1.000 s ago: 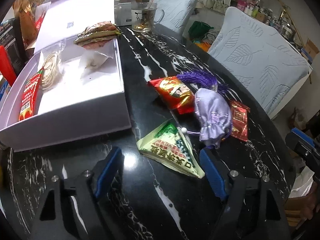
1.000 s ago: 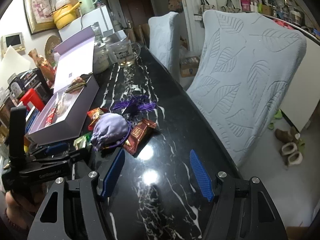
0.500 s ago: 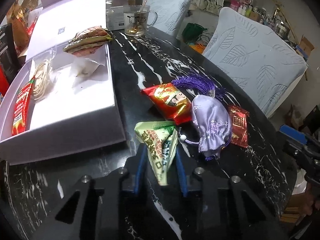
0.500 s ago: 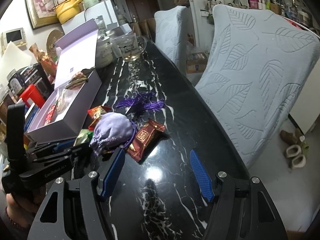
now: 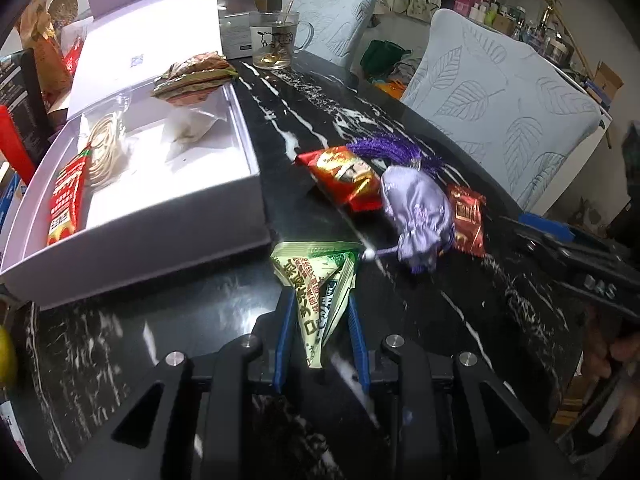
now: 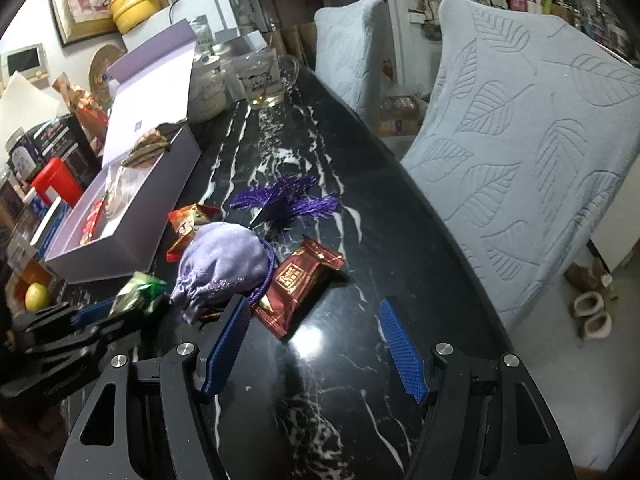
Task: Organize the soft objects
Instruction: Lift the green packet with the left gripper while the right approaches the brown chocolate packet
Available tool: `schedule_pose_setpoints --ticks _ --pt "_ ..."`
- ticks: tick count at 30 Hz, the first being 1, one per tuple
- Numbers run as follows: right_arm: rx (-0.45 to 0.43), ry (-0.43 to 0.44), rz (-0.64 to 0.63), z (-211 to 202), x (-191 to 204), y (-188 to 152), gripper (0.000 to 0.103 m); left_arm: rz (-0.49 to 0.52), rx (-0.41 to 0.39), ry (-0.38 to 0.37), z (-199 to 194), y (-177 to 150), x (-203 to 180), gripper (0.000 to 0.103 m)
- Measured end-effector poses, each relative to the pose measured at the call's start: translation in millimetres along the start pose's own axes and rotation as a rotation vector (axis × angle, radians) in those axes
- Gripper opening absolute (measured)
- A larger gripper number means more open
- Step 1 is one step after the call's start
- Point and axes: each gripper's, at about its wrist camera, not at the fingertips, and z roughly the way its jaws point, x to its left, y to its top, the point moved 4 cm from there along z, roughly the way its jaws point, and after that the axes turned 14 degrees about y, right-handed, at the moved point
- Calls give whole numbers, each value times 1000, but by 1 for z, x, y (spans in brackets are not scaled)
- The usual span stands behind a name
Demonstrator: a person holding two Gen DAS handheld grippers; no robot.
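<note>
Green packet (image 5: 320,284) clamped in left jaws beside lilac pouch (image 5: 418,216); right jaws apart.

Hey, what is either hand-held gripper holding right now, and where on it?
The left hand-held gripper is shut on the green triangular snack packet, pinching its narrow lower corner. The right hand-held gripper is open and holds nothing.

Right hand-held gripper (image 6: 316,344), jaws apart, over black tabletop (image 6: 400,240); lilac pouch (image 6: 222,266) and red packet (image 6: 300,284) at eleven o'clock.
</note>
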Motion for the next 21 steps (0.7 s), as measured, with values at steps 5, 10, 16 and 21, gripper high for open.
schedule_pose_setpoints --ticks 5,10,16,21 --pt "26 -23 -23 15 2 6 62 -20 25 -10 3 -6 7 26" --pt "46 -53 -41 28 0 13 57 -31 31 -12 7 -3 11 29" --pt "69 -64 -49 39 -2 16 54 -13 21 15 11 2 10 30" --pt "73 -89 -93 45 4 18 46 -18 18 24 14 5 10 30"
